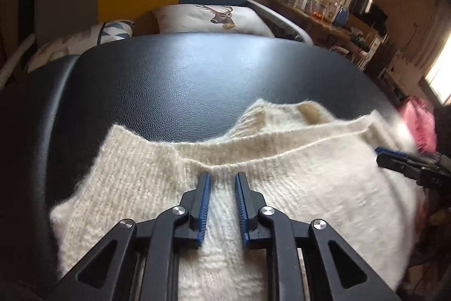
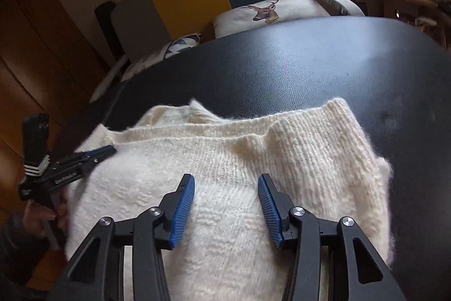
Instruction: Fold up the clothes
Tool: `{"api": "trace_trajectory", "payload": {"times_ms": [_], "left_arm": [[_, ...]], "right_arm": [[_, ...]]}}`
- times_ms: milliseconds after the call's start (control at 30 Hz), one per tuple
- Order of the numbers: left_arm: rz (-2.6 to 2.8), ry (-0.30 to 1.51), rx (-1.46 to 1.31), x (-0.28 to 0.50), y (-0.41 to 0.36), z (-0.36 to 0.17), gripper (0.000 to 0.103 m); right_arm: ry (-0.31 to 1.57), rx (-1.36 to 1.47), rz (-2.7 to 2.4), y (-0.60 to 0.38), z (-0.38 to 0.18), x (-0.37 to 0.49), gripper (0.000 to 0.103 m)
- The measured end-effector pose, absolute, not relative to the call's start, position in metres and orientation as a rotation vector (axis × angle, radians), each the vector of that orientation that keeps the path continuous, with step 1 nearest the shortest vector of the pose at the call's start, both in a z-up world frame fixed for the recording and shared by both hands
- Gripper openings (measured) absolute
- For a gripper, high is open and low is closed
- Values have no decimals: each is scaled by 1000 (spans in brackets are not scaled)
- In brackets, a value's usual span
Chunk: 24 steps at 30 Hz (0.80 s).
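Our left gripper [image 1: 222,179] and right gripper [image 2: 226,181], fingers spread, hover over the cream sweater [image 1: 282,188]; bare black table [image 1: 183,81] lies beyond.

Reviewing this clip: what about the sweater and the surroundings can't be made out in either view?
- Sweater: its near part is hidden under the left gripper and cut by the bottom edge; same in the right wrist view under the right gripper.
- Pink item: blurred, cut off by the fisheye rim, left view.
- Shelf clutter: too small to identify.
- Hand: dark, mostly off the left edge.
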<state>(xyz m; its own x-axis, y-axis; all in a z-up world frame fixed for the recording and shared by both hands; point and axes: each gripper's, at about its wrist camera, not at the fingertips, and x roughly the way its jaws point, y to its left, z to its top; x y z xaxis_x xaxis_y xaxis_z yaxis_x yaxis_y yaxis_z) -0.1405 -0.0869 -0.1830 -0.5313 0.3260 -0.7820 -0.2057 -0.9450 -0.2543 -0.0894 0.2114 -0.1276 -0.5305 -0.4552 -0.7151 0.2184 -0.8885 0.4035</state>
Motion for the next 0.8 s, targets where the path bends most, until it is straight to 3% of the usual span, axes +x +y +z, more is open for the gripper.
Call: {"api": "trace_trajectory", "payload": {"times_ms": [33, 100, 233, 467, 533, 667, 800], "left_arm": [[2483, -264, -1294, -134, -94, -176, 18], [2442, -418, -1235, -118, -115, -161, 21], [2441, -560, -1211, -86, -159, -151, 28], [2363, -848, -1342, -56, -237, -182, 36], [2334, -919, -1297, -48, -246, -185, 39], [2304, -938, -1265, -54, -247, -186, 50], [2282, -948, -1301, -74, -249, -201, 53]], "right_arm": [[-375, 1233, -2416, 215, -123, -81, 66], [-357, 1222, -2405, 220, -117, -68, 72], [-244, 1256, -2422, 225, -114, -52, 72], [-103, 1388, -2371, 229, -133, -46, 72], [-98, 1393, -2364, 227, -135, -47, 78], [-13, 1397, -2362, 212, -138, -46, 92], [23, 1430, -2363, 204, -139, -50, 102]]}}
